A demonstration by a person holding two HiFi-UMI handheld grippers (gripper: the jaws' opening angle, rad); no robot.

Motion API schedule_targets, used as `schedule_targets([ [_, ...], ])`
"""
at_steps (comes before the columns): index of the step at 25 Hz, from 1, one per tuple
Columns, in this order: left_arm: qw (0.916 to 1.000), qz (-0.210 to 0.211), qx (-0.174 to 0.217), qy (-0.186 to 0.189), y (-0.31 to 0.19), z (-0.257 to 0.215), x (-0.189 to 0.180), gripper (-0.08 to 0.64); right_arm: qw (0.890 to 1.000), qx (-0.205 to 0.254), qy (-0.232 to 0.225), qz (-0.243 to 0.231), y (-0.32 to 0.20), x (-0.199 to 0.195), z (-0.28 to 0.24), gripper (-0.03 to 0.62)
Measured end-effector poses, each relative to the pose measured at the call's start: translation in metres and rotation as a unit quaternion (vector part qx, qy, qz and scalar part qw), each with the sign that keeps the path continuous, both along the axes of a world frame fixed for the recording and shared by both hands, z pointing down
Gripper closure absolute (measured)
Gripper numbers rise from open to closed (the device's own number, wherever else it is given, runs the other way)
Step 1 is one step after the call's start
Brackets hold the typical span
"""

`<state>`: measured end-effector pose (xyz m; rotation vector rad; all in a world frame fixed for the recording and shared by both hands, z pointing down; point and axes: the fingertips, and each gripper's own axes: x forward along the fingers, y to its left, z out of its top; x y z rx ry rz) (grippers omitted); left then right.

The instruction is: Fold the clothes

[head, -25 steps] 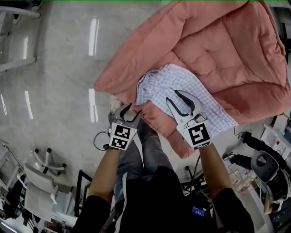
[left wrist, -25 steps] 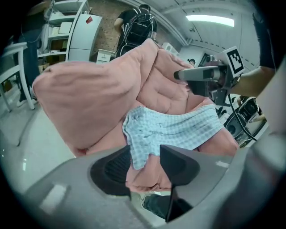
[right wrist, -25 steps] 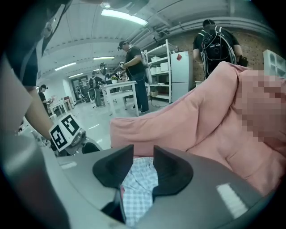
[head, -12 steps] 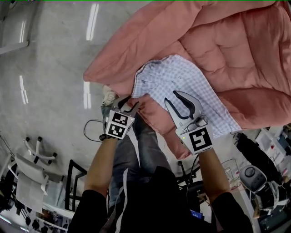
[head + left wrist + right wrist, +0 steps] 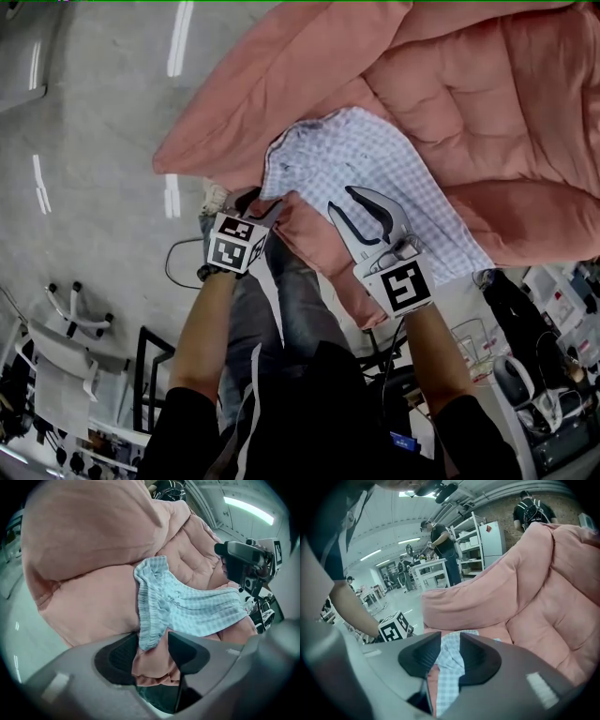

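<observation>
Thin cloth garment [image 5: 375, 169] lies on matt quilted cushion [image 5: 487, 94].

A big pink quilt [image 5: 487, 112] lies bunched and puffy over a glossy grey floor [image 5: 94, 141]. A white chair [image 5: 66, 375] stands at lower left, and a black cable [image 5: 170, 267] loops on the floor. Farther off, a person [image 5: 440, 538] stands by a white table [image 5: 427, 569], with shelves [image 5: 471, 541] and a white cabinet [image 5: 493, 538] beside.

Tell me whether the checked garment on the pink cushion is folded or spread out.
Spread out: the checked garment lies flat across the pink cushion, one edge bunched.
</observation>
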<state>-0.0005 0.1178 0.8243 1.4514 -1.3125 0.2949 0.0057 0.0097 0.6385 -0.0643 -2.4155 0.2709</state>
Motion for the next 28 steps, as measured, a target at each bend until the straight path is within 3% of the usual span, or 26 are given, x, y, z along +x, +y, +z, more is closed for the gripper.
schedule_targets([
  [3, 0.9998, -0.013, -0.001, 0.013, -0.001, 0.004, -0.003, 0.353, 1.0, 0.001, 0.013, -0.009, -0.006, -0.004, 0.012, 0.463],
  [6, 0.9993, -0.029, -0.004, 0.024, -0.001, 0.006, -0.01, 0.427, 0.999, 0.009, 0.03, -0.031, -0.013, -0.012, 0.032, 0.463],
  [11, 0.9992, -0.027, -0.006, 0.029, 0.004, 0.002, -0.022, 0.482, 0.996, 0.032, 0.058, -0.052, -0.022, -0.034, 0.065, 0.463],
  [17, 0.9995, -0.022, 0.009, 0.021, 0.012, -0.02, -0.018, 0.488, 0.99, 0.077, 0.097, -0.066, -0.035, -0.049, 0.091, 0.446],
  [24, 0.9991, -0.026, 0.016, 0.029, 0.014, -0.026, -0.032, 0.495, 0.981, 0.092, 0.142, -0.1, -0.044, -0.067, 0.125, 0.41],
  [28, 0.9992, -0.019, 0.022, 0.029, 0.004, -0.036, -0.037, 0.502, 0.973, 0.112, 0.176, -0.095, -0.058, -0.076, 0.139, 0.403],
])
